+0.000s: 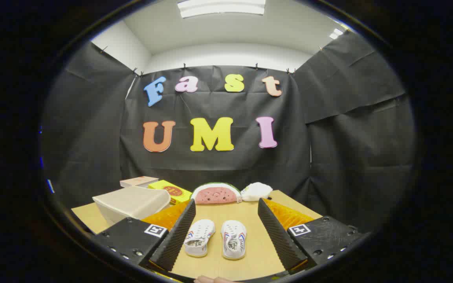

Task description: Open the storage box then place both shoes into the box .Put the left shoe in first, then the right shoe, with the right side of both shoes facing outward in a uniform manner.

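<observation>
Ahead, my claw spreads wide, framing two shoes lying untouched; the storage box left of them waits closed.

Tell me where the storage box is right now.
In the gripper view the storage box sits closed on the table, beyond the open gripper's left finger, left of the shoes and just in front of a yellow box.

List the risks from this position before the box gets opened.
The hand-held gripper is open with both shoes lying side by side between its fingers, so closing could catch the wrong shoe. The storage box is closed and off beside one finger; swinging toward it might knock the yellow box.
</observation>
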A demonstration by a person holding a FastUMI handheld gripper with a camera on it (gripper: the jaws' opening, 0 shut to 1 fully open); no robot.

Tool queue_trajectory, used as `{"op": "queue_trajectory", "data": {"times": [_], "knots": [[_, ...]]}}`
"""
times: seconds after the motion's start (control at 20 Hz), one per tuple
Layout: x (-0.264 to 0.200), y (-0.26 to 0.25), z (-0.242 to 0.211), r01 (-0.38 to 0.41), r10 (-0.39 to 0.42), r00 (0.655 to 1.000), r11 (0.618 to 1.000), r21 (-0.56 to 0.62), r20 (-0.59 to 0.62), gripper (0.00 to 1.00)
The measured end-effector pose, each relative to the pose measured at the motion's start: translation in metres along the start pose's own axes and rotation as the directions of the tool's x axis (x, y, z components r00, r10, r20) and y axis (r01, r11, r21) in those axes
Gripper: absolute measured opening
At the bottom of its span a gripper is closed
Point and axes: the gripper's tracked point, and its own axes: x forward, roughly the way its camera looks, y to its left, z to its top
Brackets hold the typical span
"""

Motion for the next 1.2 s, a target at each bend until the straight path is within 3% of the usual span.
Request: {"op": "queue_trajectory", "data": {"times": [0.45,0.95,1.2], "knots": [[0.005,0.012,-0.009,-0.032,0.031,0.999,0.999,-0.031,-0.005,0.96],[0.029,0.0,-0.016,-0.012,0.012,1.0,1.0,-0.011,-0.014,0.96],[0.074,0.018,-0.023,-0.089,0.089,0.994,0.996,0.008,-0.065,0.96]]}}
